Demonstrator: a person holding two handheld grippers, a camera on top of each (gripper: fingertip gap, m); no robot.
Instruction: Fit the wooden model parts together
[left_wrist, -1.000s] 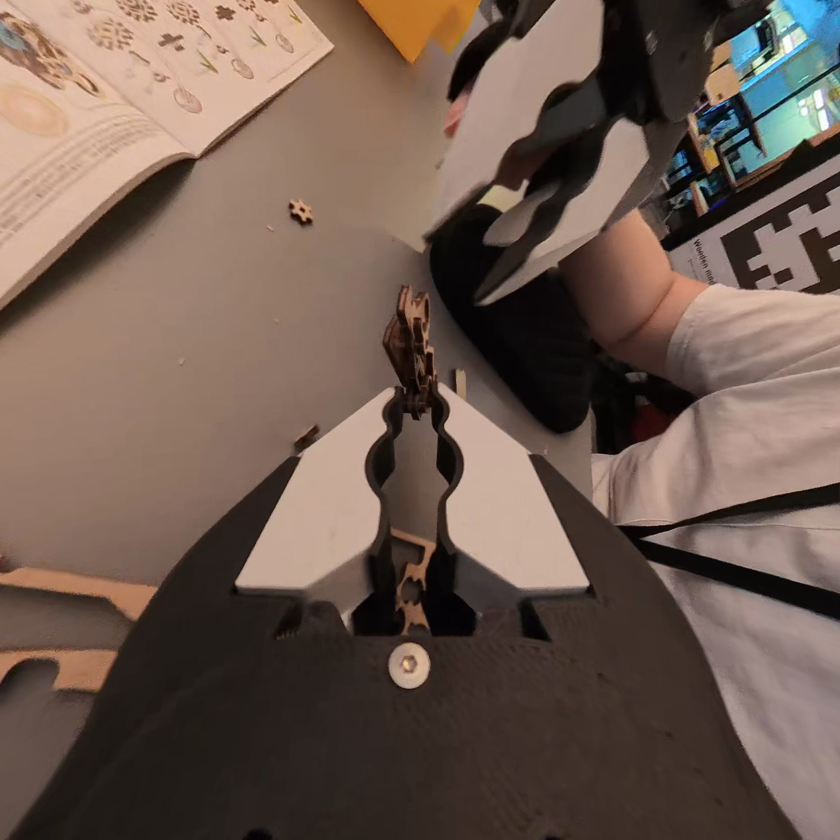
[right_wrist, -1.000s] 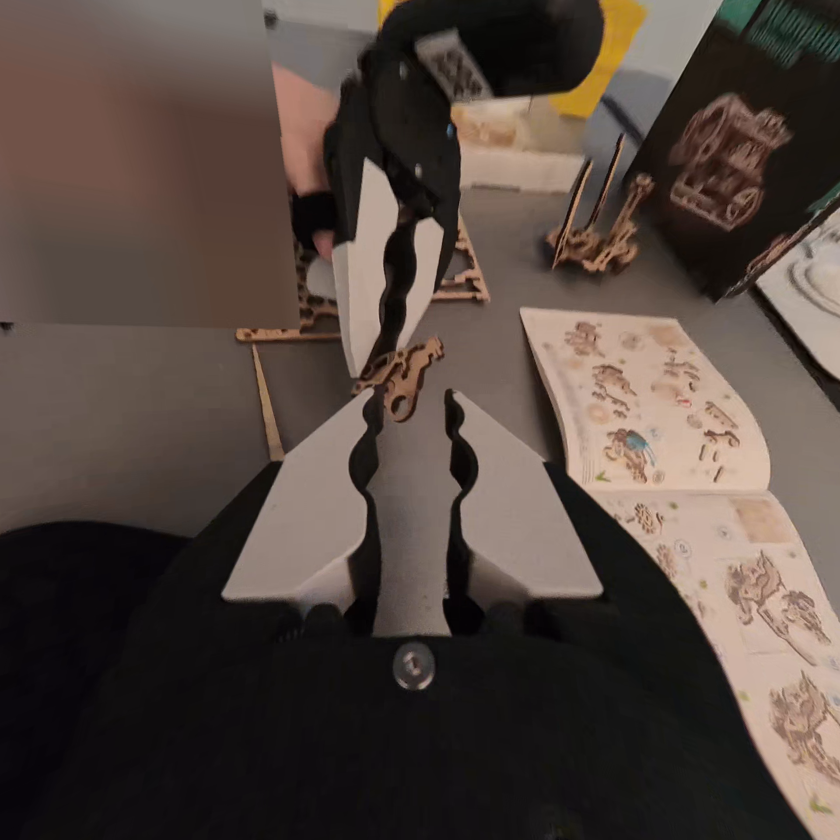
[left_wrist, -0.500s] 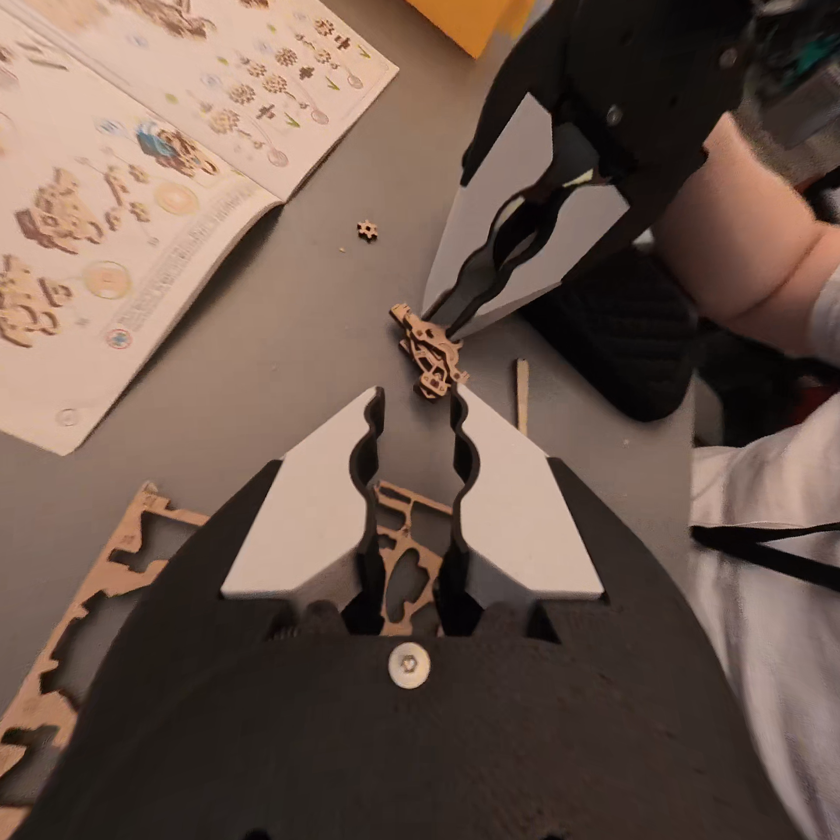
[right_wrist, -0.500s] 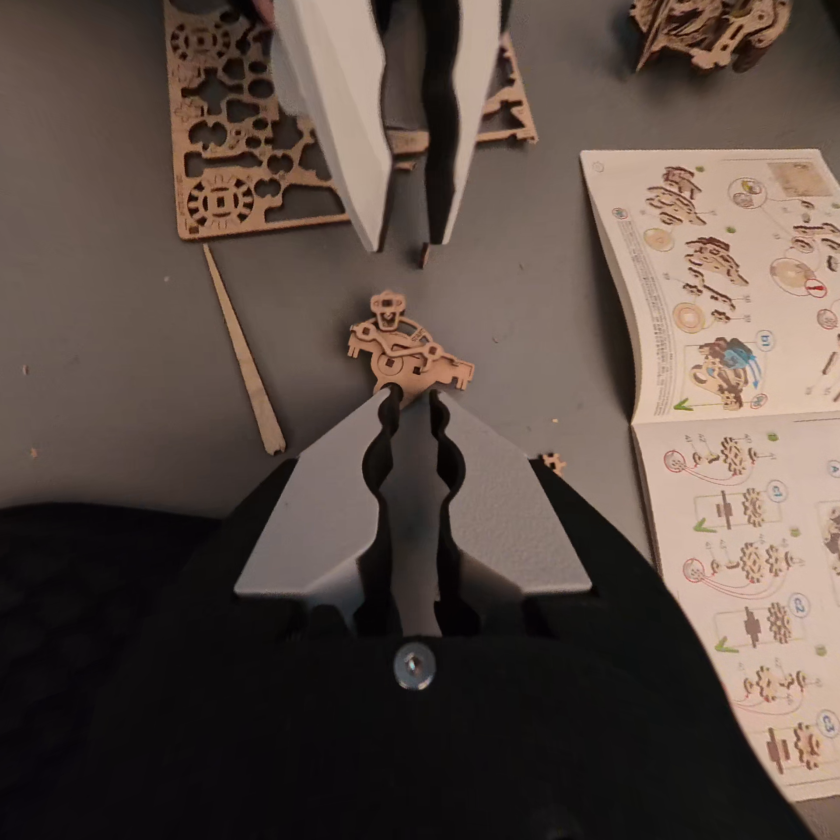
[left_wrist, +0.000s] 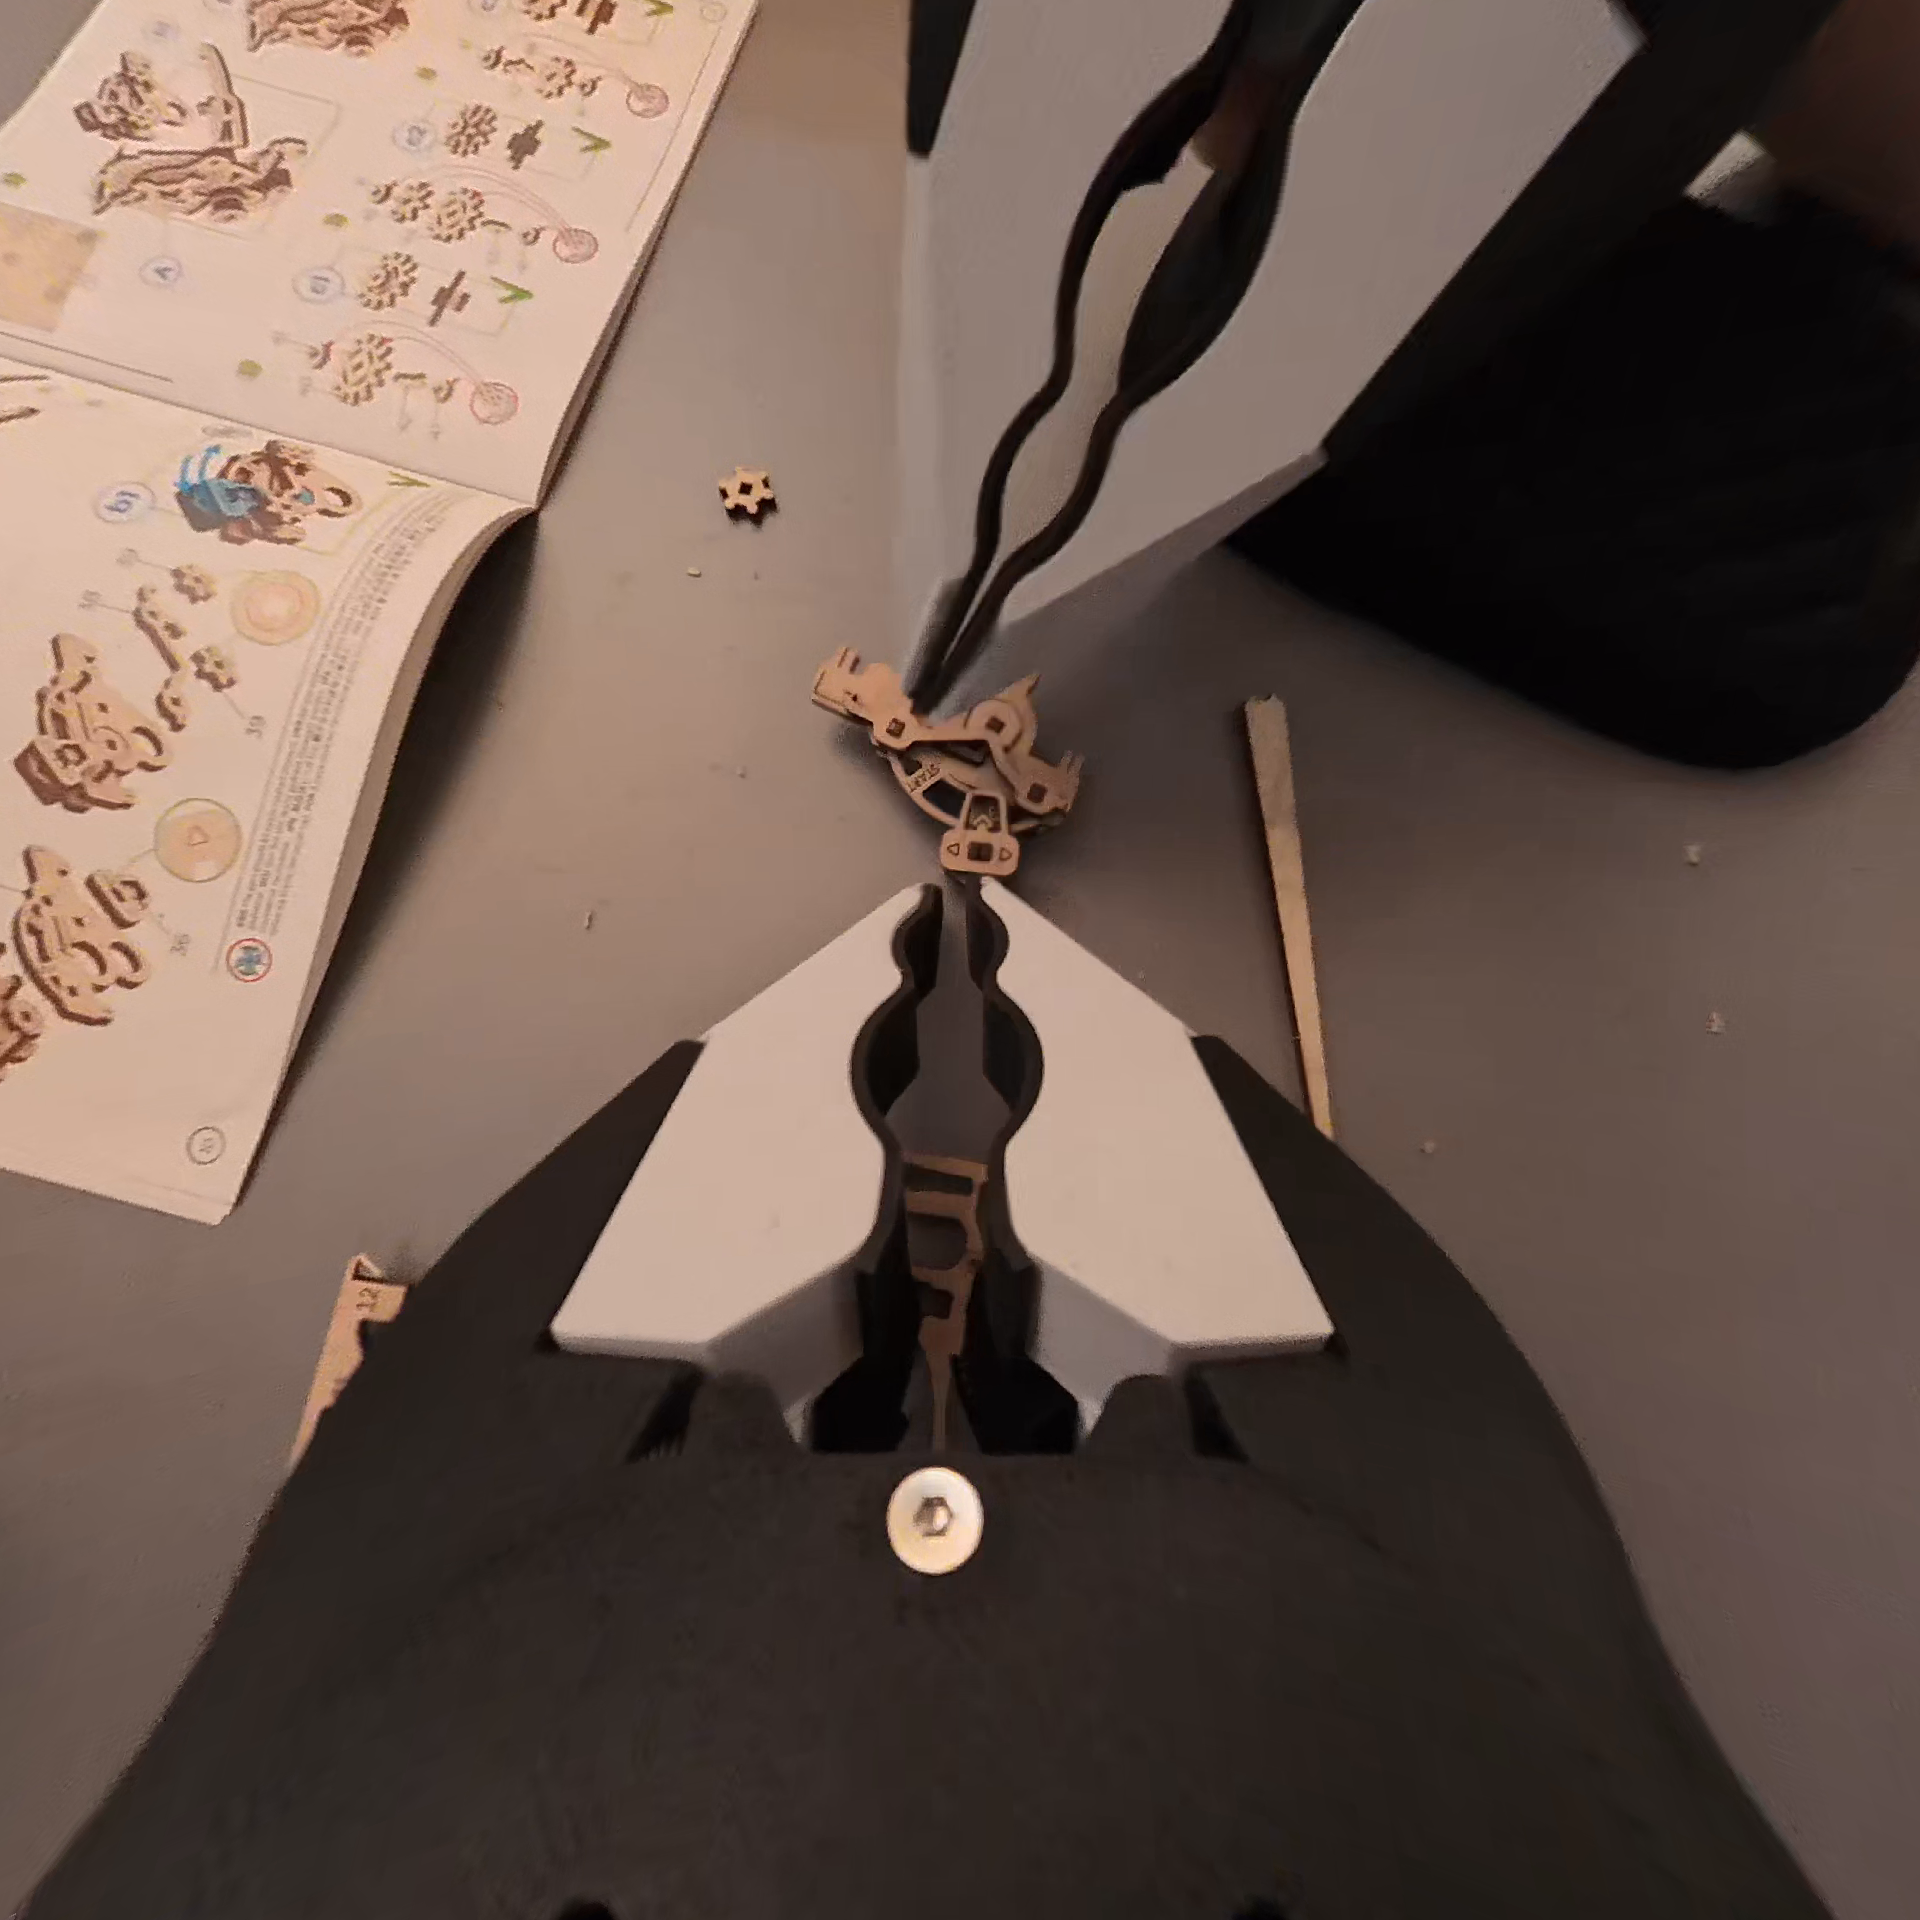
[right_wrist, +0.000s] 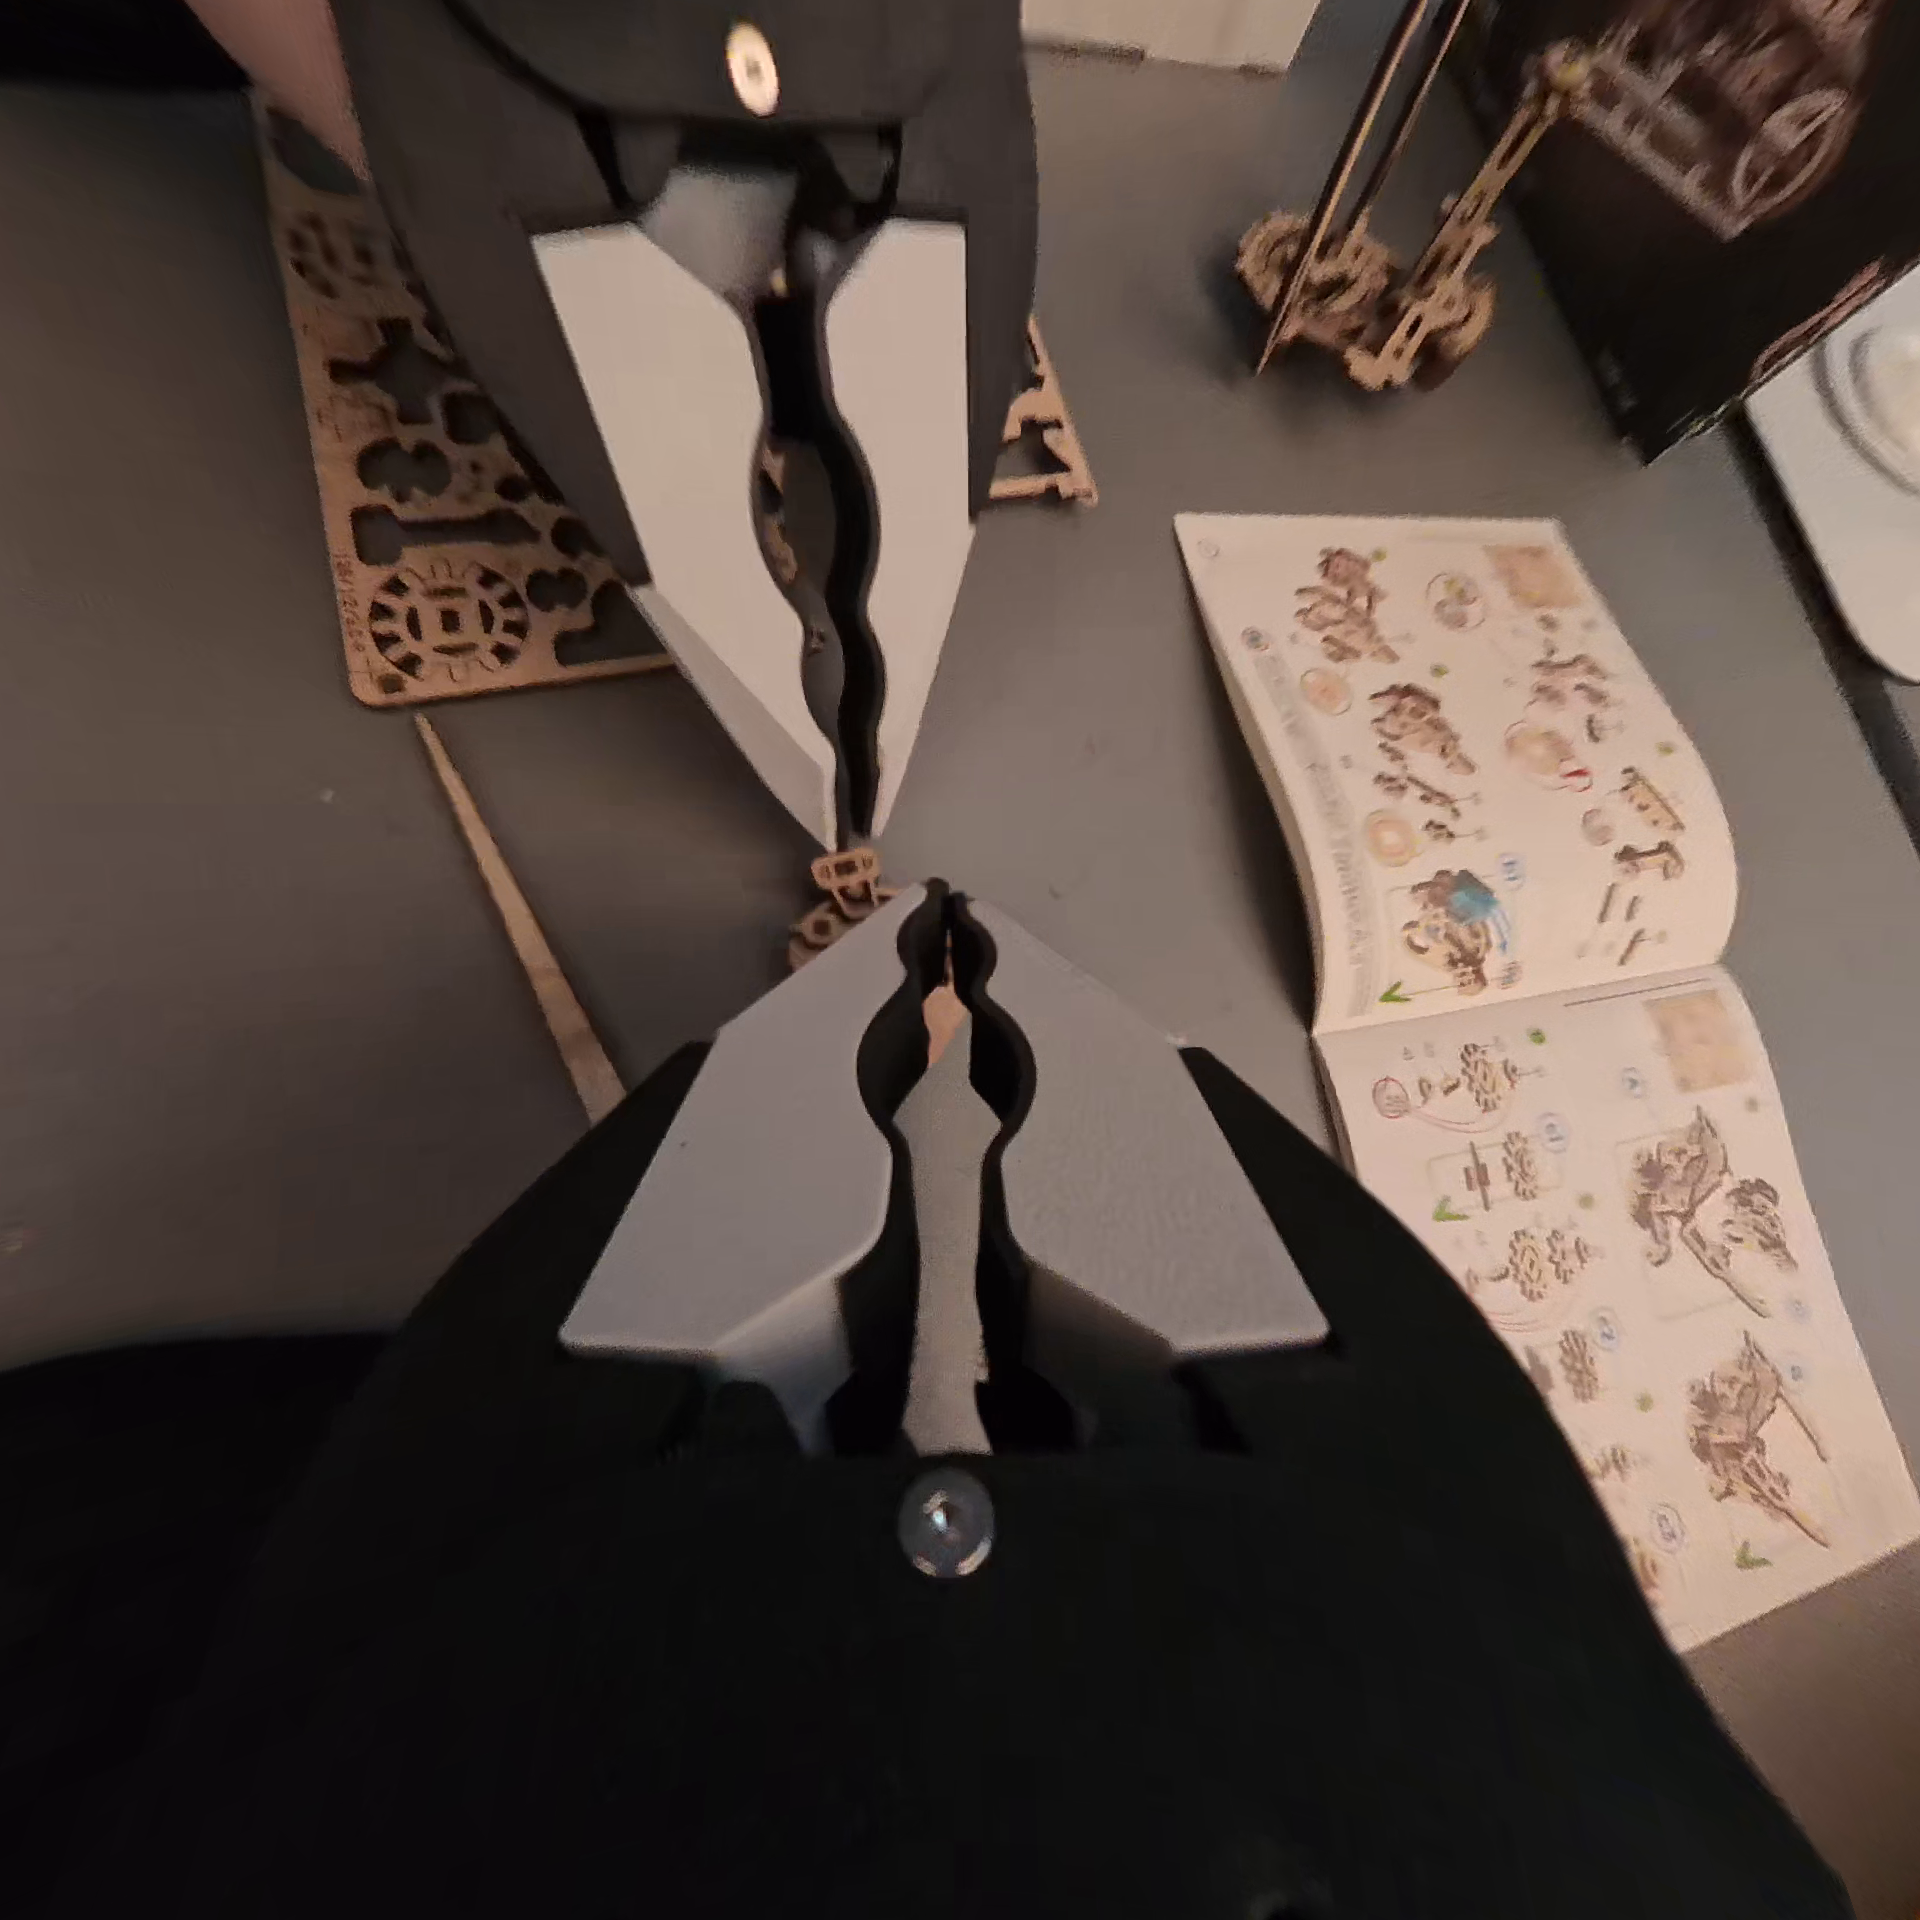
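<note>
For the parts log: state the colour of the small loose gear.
Light tan gear, clearest in left wrist view.

A: A second ago the left gripper (left_wrist: 961, 896) pinched the small wooden assembly (left_wrist: 951, 753) upright at its tips, with the right gripper (left_wrist: 940, 665) lifted and gaping in the upper right of the frame.

B: Now the assembly lies flat on the grey table (left_wrist: 1558, 935) at mid-frame. The right gripper has come down and nipped its far edge, jaws nearly together.

A: And the left let go, spread, then narrowed again, its tips just short of the assembly's near lobe.
</note>
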